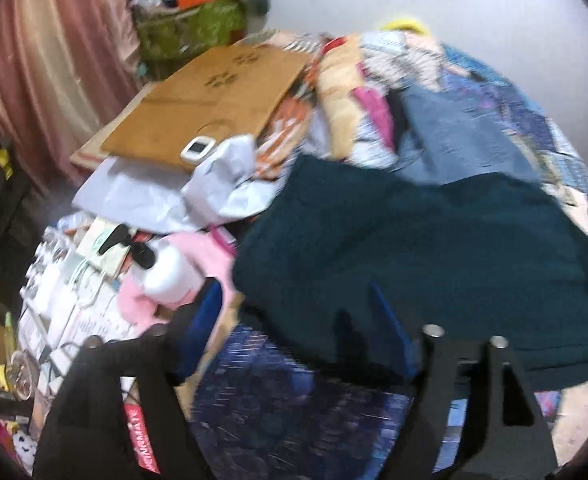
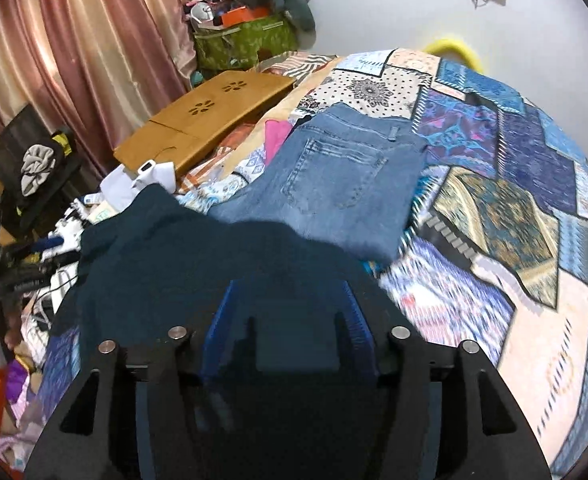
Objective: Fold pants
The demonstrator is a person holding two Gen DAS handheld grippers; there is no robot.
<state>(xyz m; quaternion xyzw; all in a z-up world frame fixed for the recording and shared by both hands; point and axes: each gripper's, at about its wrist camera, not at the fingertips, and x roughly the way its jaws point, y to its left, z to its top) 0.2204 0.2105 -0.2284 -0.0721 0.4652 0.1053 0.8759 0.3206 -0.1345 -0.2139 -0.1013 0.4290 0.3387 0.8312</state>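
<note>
Dark teal pants (image 1: pixel 414 256) lie spread on a patchwork bedspread (image 2: pixel 534 184); they also show in the right wrist view (image 2: pixel 198 256). My left gripper (image 1: pixel 294 312) is open above the pants' near left edge, blue fingers (image 1: pixel 206 320) wide apart and empty. My right gripper (image 2: pixel 290 308) is open, its blue fingers (image 2: pixel 224 320) standing on either side of the teal cloth, which fills the gap between them. Folded blue jeans (image 2: pixel 334 184) lie beyond the teal pants.
A brown lap desk (image 1: pixel 210 100) and white bags (image 1: pixel 154 196) crowd the bed's left side. A white bottle (image 1: pixel 170 276), pink cloth (image 1: pixel 202 248) and boxes lie at the left edge. Pink curtains (image 2: pixel 74 52) and a green bag (image 2: pixel 246 44) stand behind.
</note>
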